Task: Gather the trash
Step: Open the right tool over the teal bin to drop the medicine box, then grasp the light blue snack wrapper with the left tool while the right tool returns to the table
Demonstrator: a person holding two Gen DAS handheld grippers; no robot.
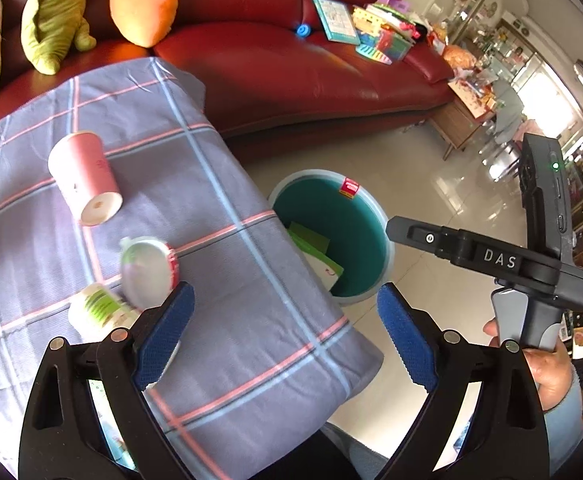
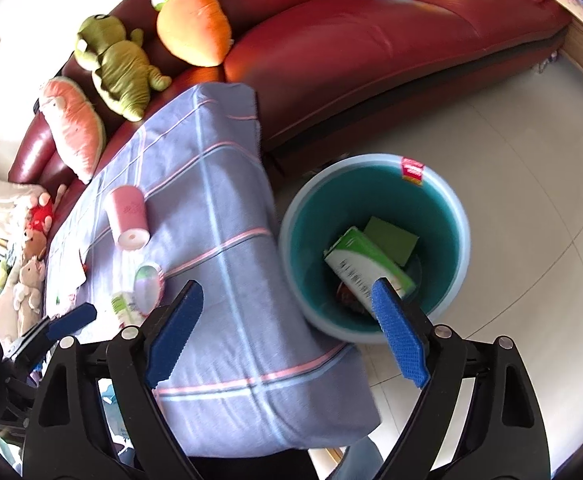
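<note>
A pink paper cup (image 1: 84, 178) (image 2: 128, 217) lies on its side on the checked tablecloth (image 1: 227, 280) (image 2: 219, 272). A small foil-lidded tub (image 1: 147, 270) (image 2: 148, 286) and a green-and-white cup (image 1: 99, 310) (image 2: 125, 306) lie nearer the front. A teal bin (image 1: 375, 216) (image 2: 443, 208) stands on the floor to the right of the table, with a green-and-white carton (image 2: 367, 266) and green card inside. My left gripper (image 1: 285, 326) is open and empty over the table's right edge. My right gripper (image 2: 291, 328) is open and empty, above the gap between table and bin.
A red leather sofa (image 1: 291, 68) (image 2: 371, 48) runs behind the table, with plush toys (image 1: 57, 12) (image 2: 115, 64) and books and toys (image 1: 371, 28). Glossy tiled floor (image 2: 511, 152) surrounds the bin. A wooden side table (image 1: 461, 124) stands far right.
</note>
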